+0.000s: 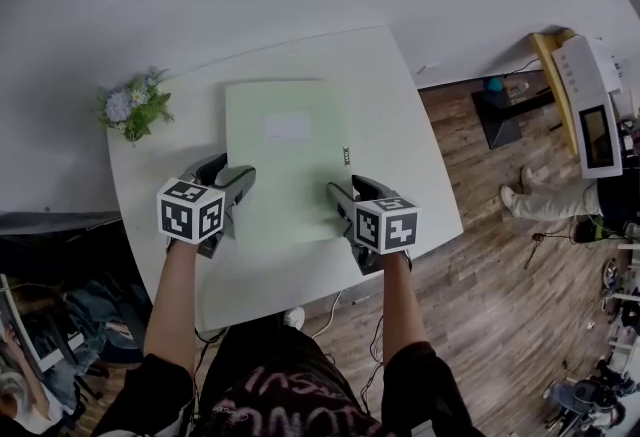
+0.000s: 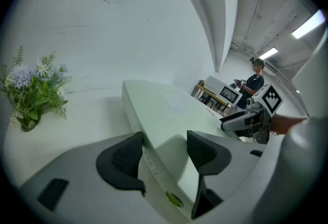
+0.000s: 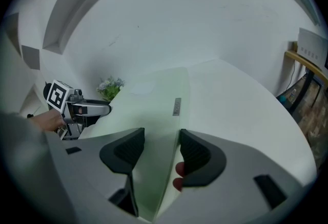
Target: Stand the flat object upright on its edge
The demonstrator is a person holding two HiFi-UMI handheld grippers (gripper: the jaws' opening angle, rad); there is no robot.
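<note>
Head view | green folder (image 1: 285,160) lay flat mid-counter (image 1: 405,140) | left hand-held gripper (image 1: 236,180) and right hand-held gripper (image 1: 344,195) clamped its side edges near my corners | judged light, stiff, slick

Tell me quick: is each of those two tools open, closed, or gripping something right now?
Left tool: closed on the left edge of the green folder.
Right tool: closed on the same folder's right edge.
</note>
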